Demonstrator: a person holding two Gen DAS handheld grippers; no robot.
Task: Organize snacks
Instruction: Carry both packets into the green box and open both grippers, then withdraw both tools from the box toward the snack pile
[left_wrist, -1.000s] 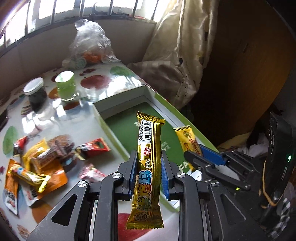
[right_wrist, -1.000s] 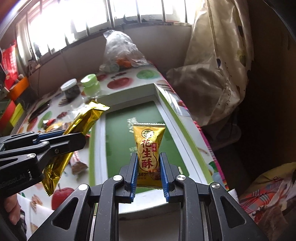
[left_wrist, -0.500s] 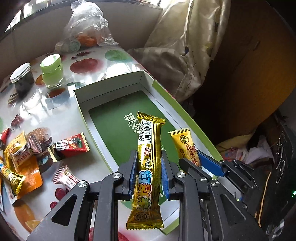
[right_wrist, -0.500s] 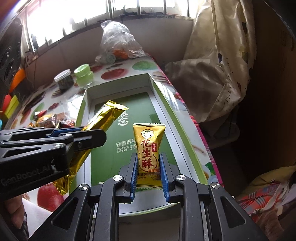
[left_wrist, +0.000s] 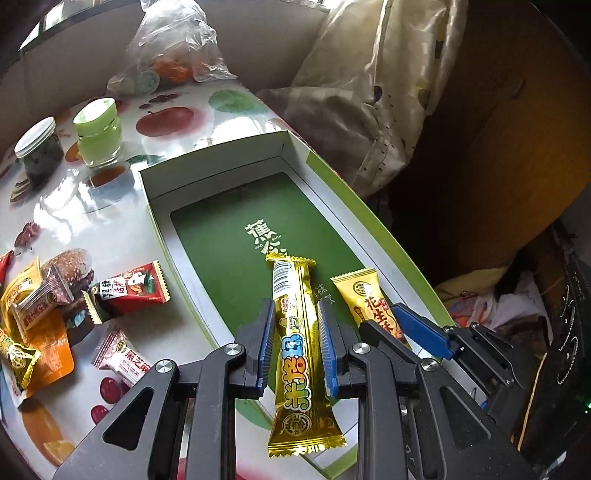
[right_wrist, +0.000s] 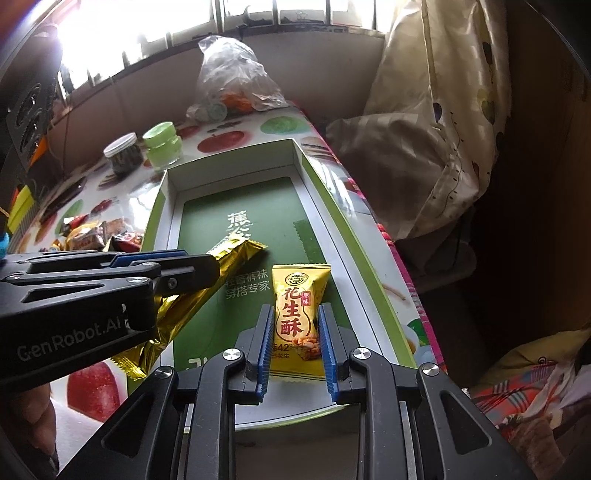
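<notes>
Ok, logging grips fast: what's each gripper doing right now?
Left gripper: shut on the long gold snack bar.
Right gripper: shut on the yellow peanut candy packet.

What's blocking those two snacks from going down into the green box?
Nothing visible. The long gold bar in the left gripper and the yellow peanut candy in the right gripper both hang over the green box, whose floor shows no other snacks.

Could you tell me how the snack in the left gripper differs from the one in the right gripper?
The gold bar in the left gripper is long, narrow and shiny foil; the yellow peanut crisp packet in the right gripper is short, broad and matte. The bar carries blue and yellow lettering, the packet red characters. Both are clamped by their sides over the green box.
</notes>
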